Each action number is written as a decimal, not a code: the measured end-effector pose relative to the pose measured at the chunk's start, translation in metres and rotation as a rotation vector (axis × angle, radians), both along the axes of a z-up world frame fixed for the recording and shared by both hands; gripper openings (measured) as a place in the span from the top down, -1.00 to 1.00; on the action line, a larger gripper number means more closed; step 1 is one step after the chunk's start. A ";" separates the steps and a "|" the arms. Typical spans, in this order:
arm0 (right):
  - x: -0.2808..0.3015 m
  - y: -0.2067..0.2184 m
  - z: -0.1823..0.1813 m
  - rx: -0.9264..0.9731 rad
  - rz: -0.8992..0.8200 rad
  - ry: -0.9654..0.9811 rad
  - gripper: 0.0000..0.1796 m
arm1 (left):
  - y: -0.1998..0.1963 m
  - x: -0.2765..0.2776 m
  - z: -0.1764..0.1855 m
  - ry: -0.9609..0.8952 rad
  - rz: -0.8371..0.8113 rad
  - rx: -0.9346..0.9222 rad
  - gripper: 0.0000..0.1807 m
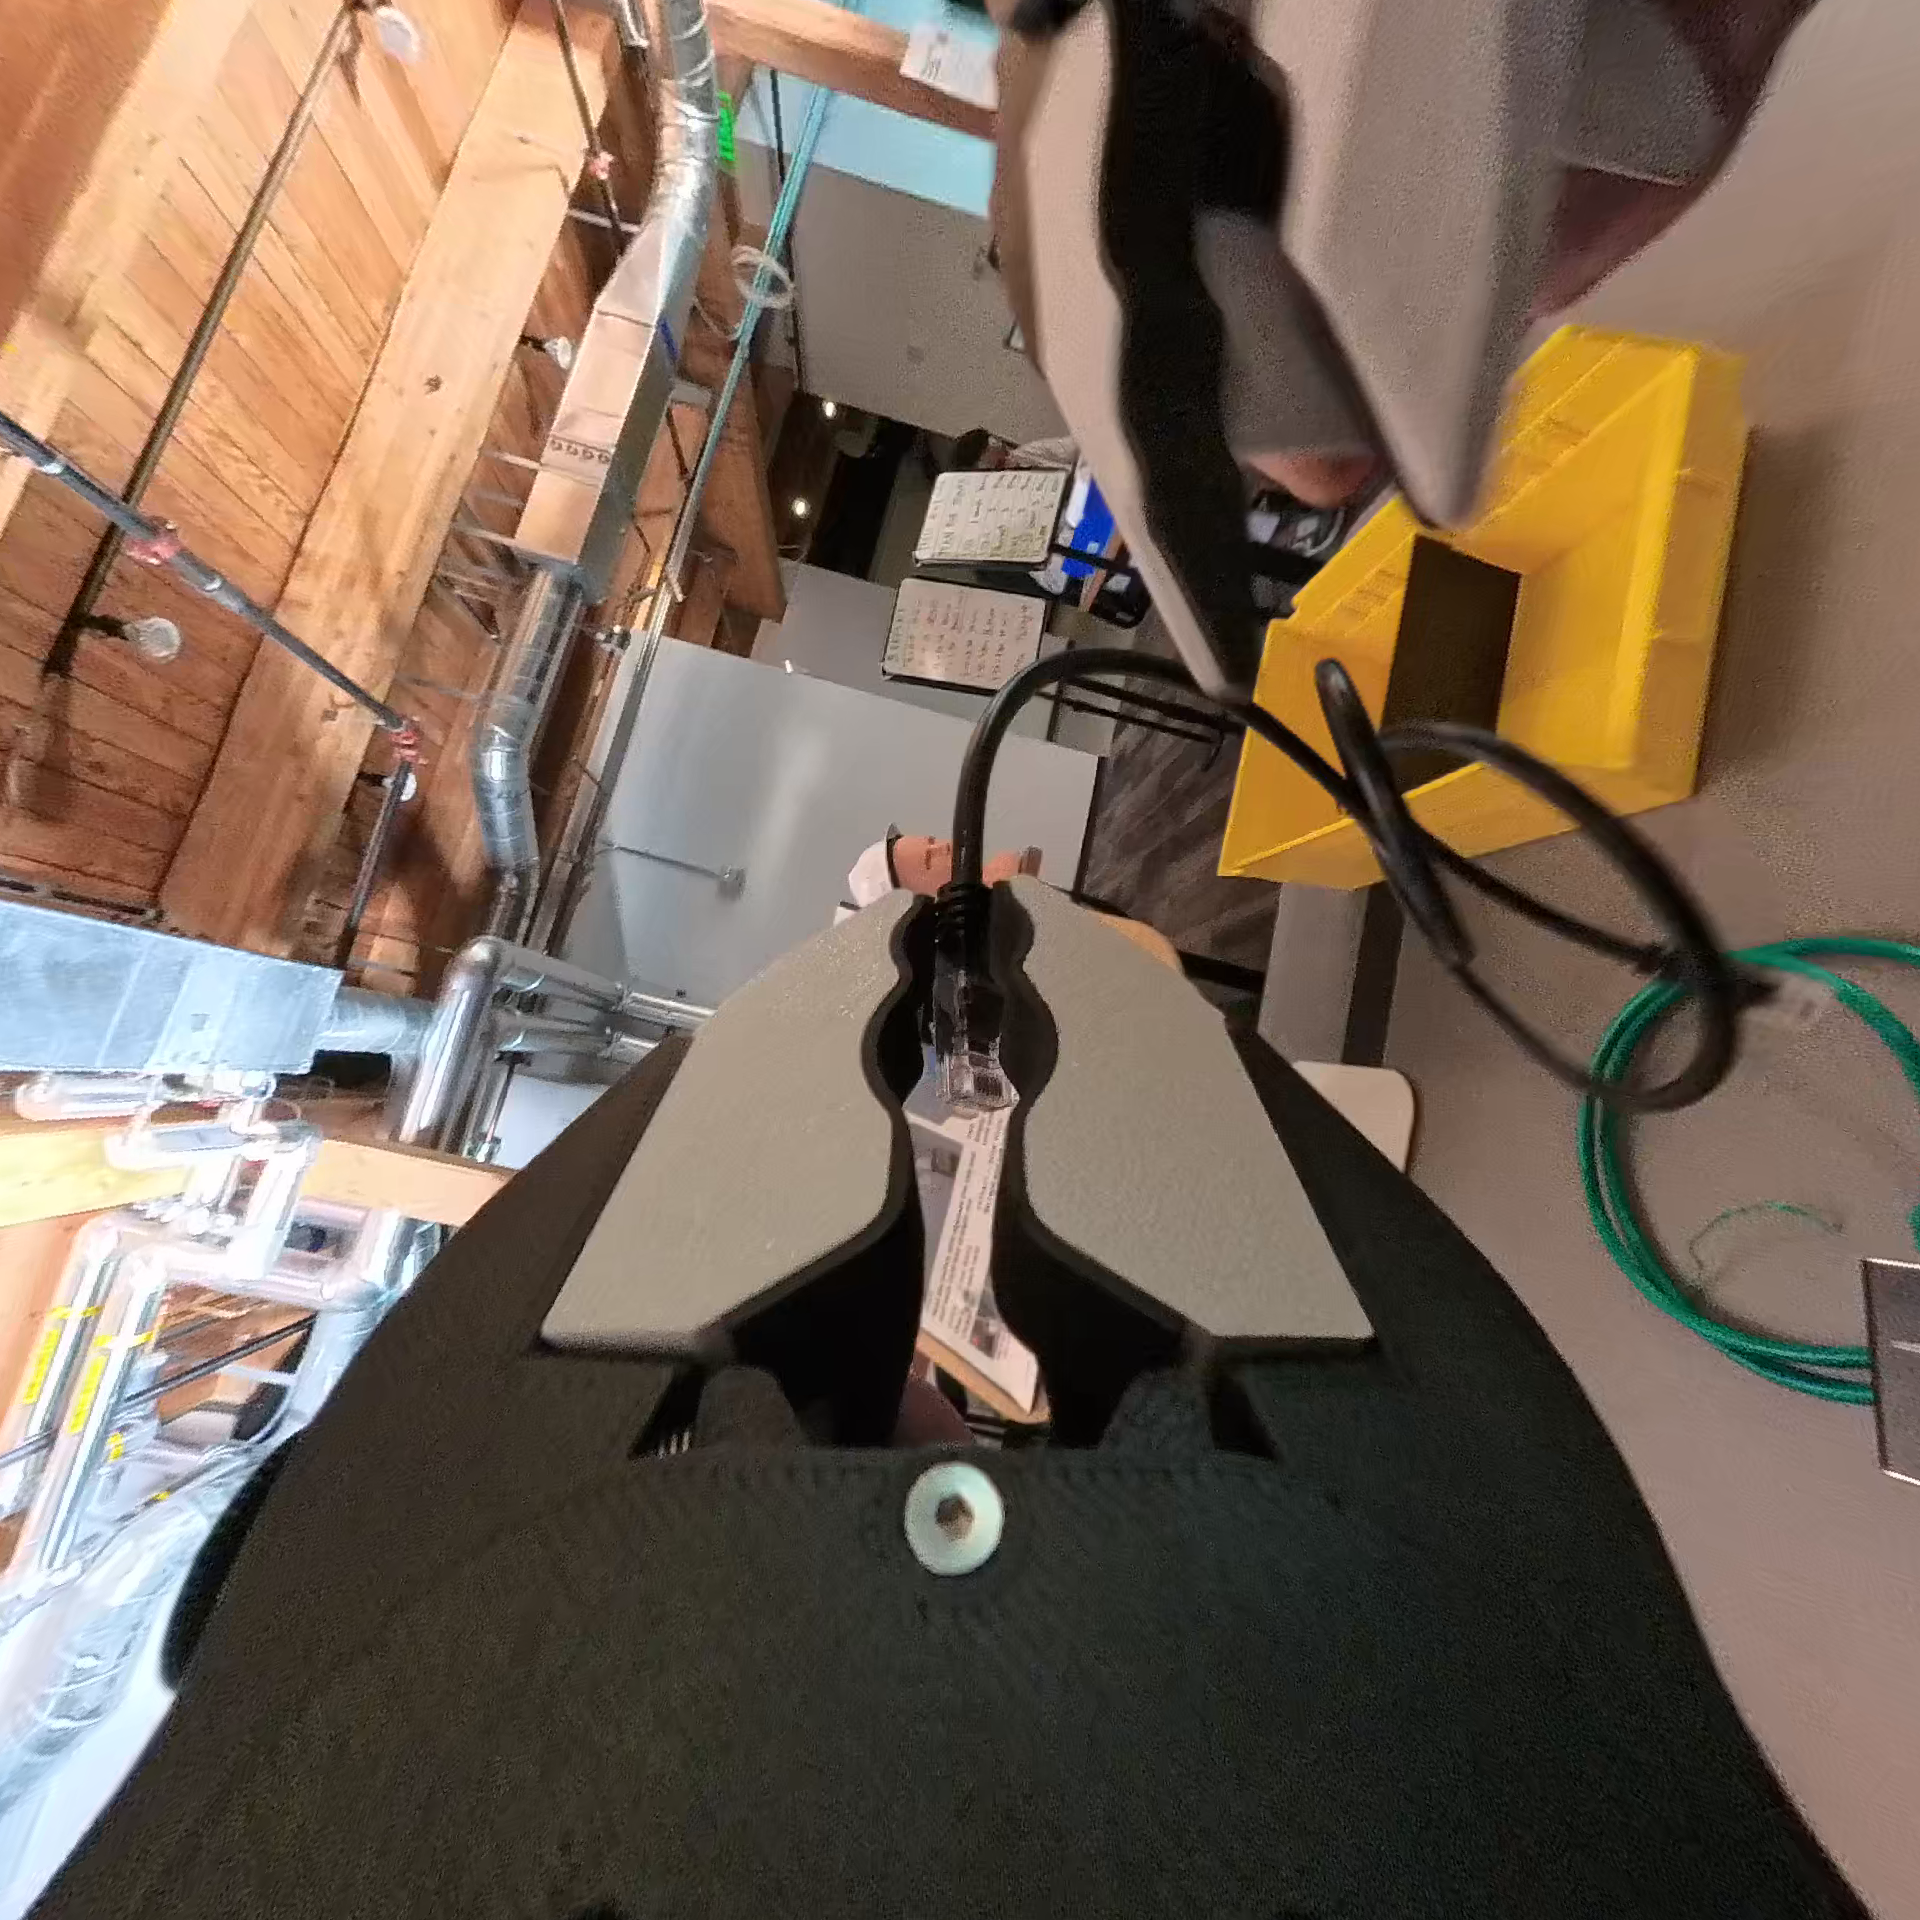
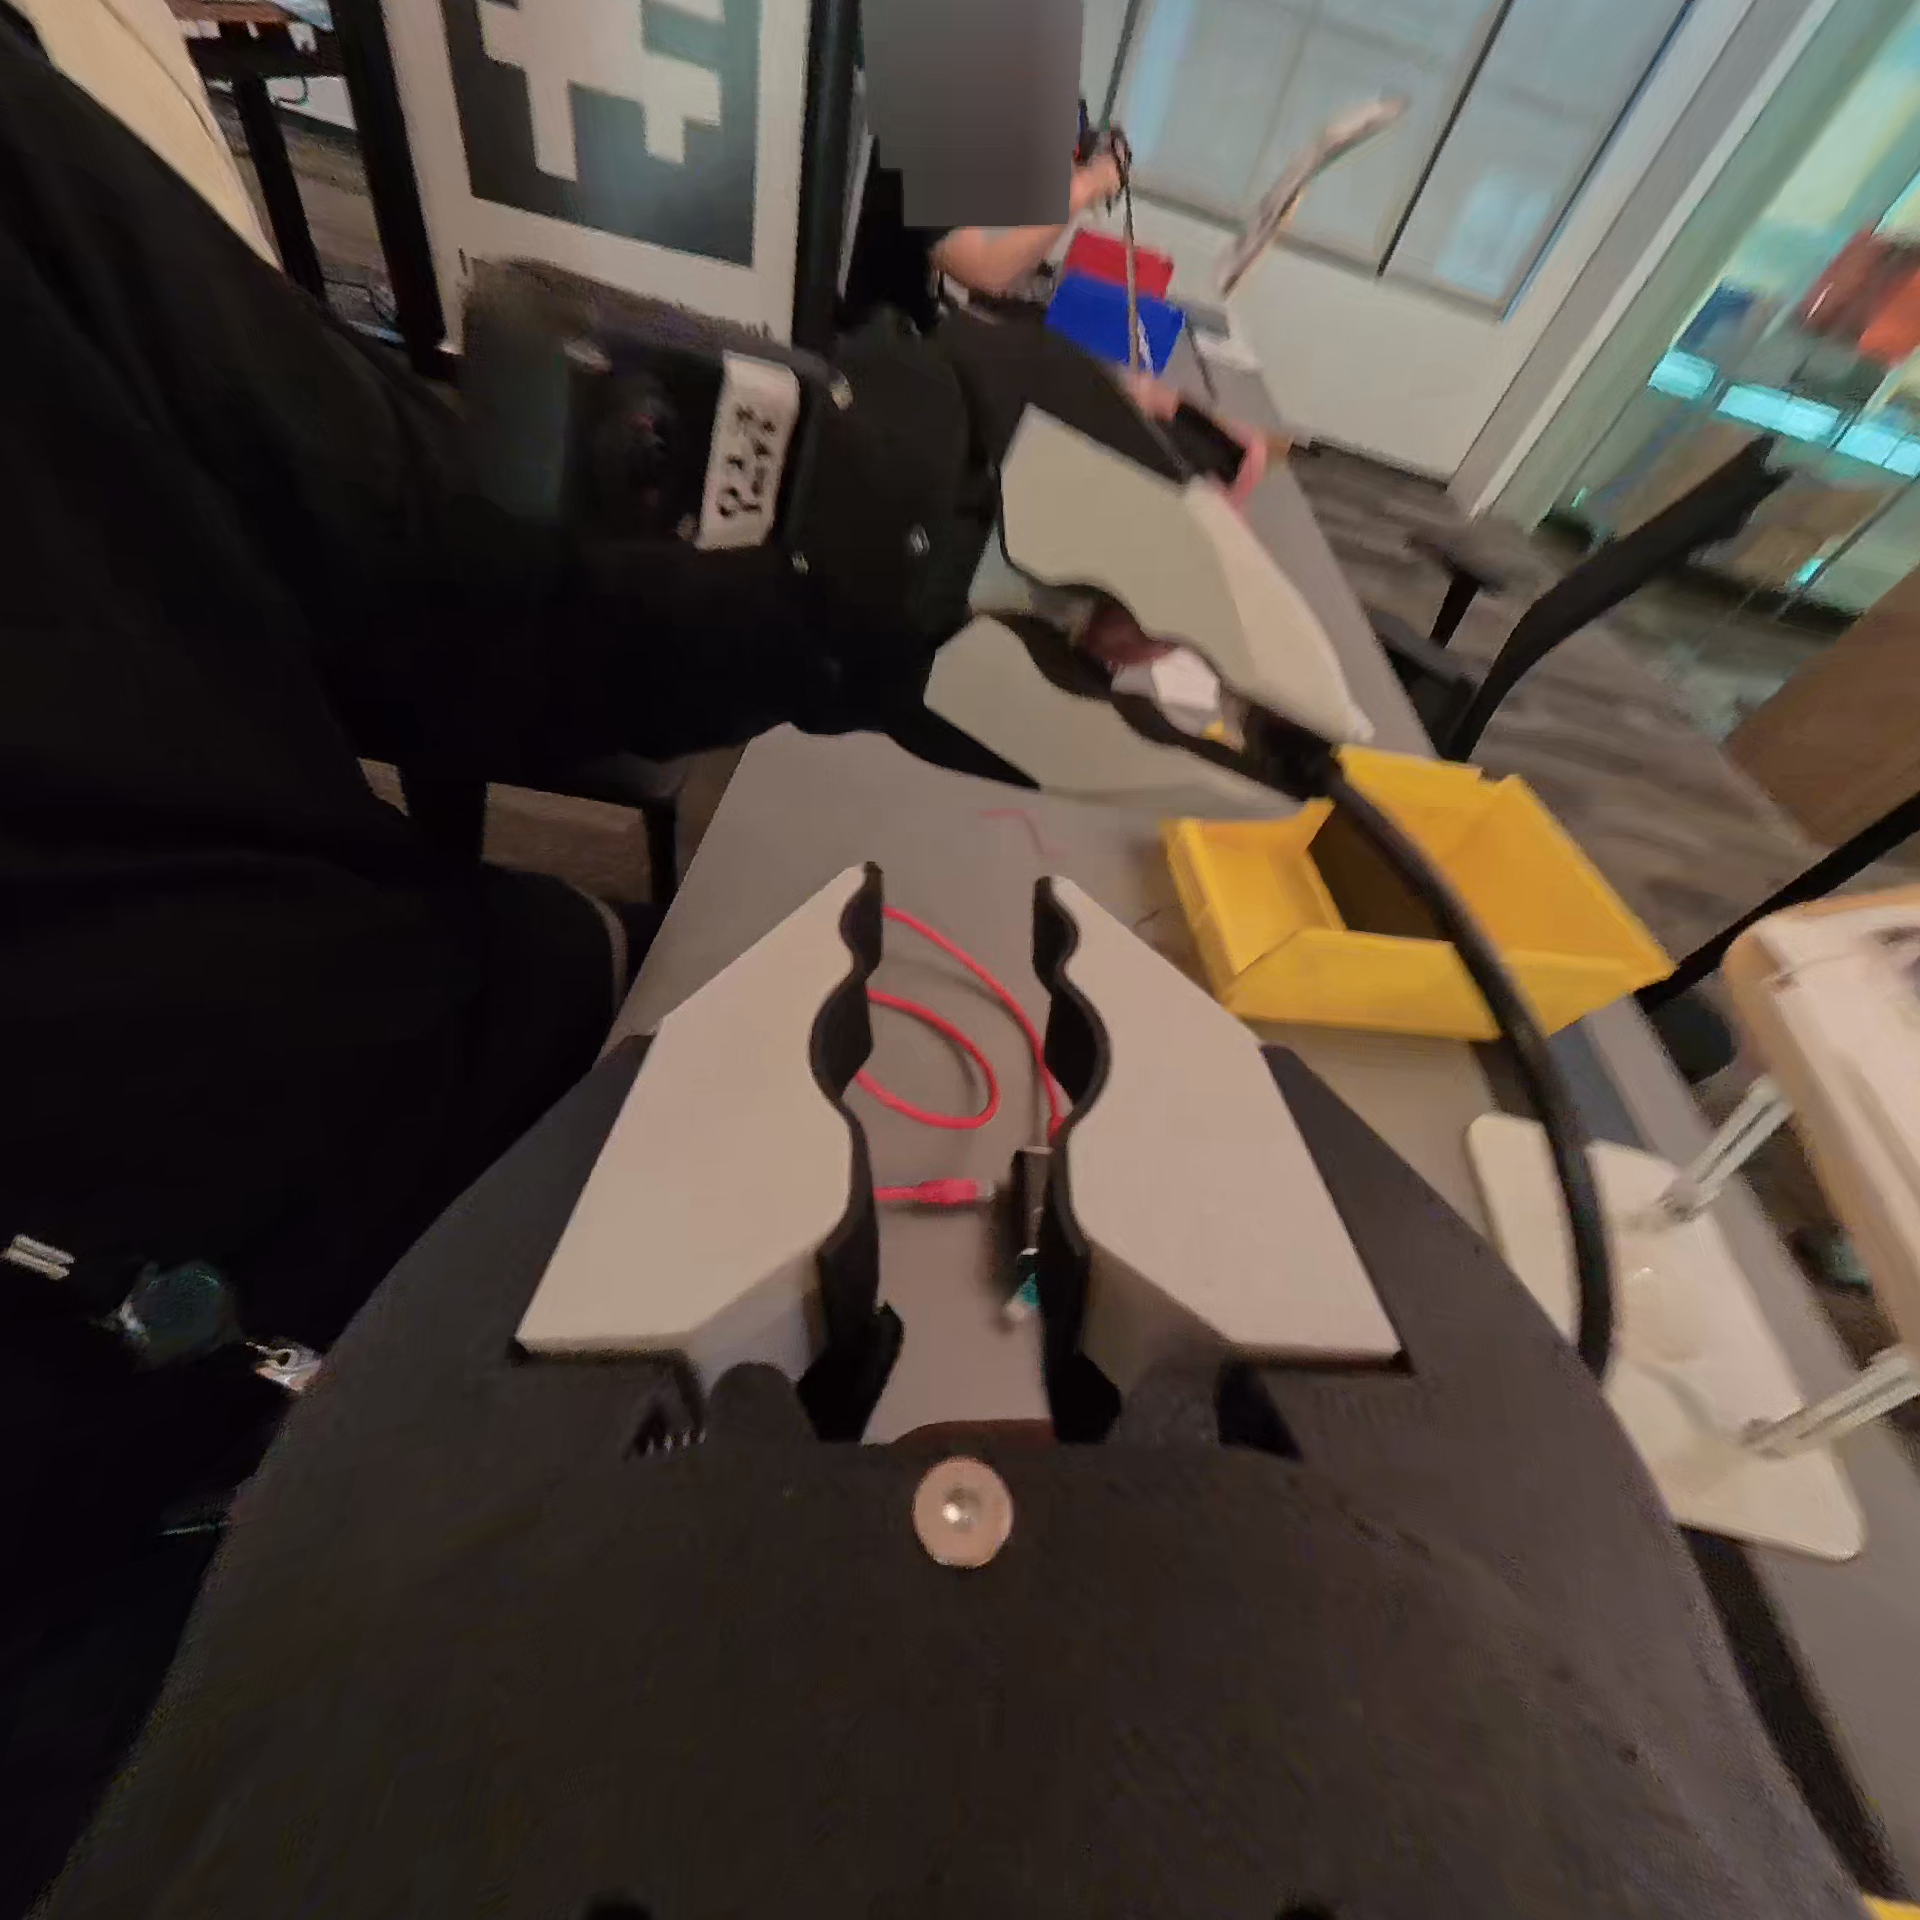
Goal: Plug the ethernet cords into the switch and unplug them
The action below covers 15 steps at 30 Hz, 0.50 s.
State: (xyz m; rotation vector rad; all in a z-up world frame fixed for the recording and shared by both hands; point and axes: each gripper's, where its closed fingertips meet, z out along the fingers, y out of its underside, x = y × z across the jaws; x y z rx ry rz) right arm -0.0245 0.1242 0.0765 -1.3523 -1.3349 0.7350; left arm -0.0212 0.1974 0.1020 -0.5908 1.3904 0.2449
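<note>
Ethernet cords are seen in three colours, and only the black cord [image 1: 1382, 790] is held. Its clear plug [image 1: 971, 1049] is pinched between the fingers of the left gripper [image 1: 961, 914], and the plug points back toward the camera, not forward. In this pose it cannot be pushed into a port, so a re-grip is probably needed, and the plug could slip or turn while this is done. The black cord hangs in loops over the yellow bin [image 1: 1507, 665] and the grey table [image 1: 1766, 1662]; its loose end lies near the green cord [image 1: 1621, 1226], so a tangle or a snag on the bin edge may be caused when the cord is pulled. A metal piece [image 1: 1891, 1361] at the right edge is perhaps the switch, but it cannot be told. In the right wrist view the right gripper [image 2: 956, 894] is spread wide and holds nothing. Between its fingers, on the table, a red cord [image 2: 935, 1039] is coiled, with its plug just beside a small dark piece that cannot be identified.
</note>
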 end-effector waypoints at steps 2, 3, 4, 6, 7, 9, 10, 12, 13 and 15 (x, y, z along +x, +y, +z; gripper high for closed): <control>-0.004 0.016 -0.012 -0.082 -0.048 -0.007 0.51 | 0.000 0.001 0.007 -0.015 0.020 0.033 0.90; -0.004 0.029 -0.012 -0.103 -0.096 0.023 0.45 | -0.002 0.002 0.011 -0.025 0.019 0.048 0.90; -0.006 0.039 -0.010 -0.133 -0.115 0.078 0.33 | -0.005 0.003 0.012 -0.023 0.016 0.058 0.90; -0.011 0.046 0.008 -0.186 -0.067 0.261 0.38 | -0.011 0.004 0.018 -0.035 0.001 0.118 0.90; -0.010 0.050 0.021 -0.221 -0.045 0.371 0.47 | -0.013 0.006 0.017 -0.019 -0.001 0.141 0.90; -0.004 0.052 0.041 -0.266 0.028 0.544 0.76 | -0.016 0.008 0.018 -0.016 -0.003 0.206 0.90; -0.003 0.050 0.043 -0.266 0.059 0.580 0.79 | -0.018 0.009 0.017 -0.009 -0.014 0.217 0.90; -0.003 0.050 0.040 -0.274 0.076 0.572 0.91 | -0.018 0.009 0.015 0.022 -0.027 0.256 0.90; -0.003 0.052 0.040 -0.247 0.059 0.561 0.91 | -0.018 0.009 0.016 0.019 -0.026 0.267 0.91; -0.003 0.049 0.044 -0.230 0.069 0.571 0.91 | -0.023 0.009 0.021 -0.004 -0.075 0.242 0.91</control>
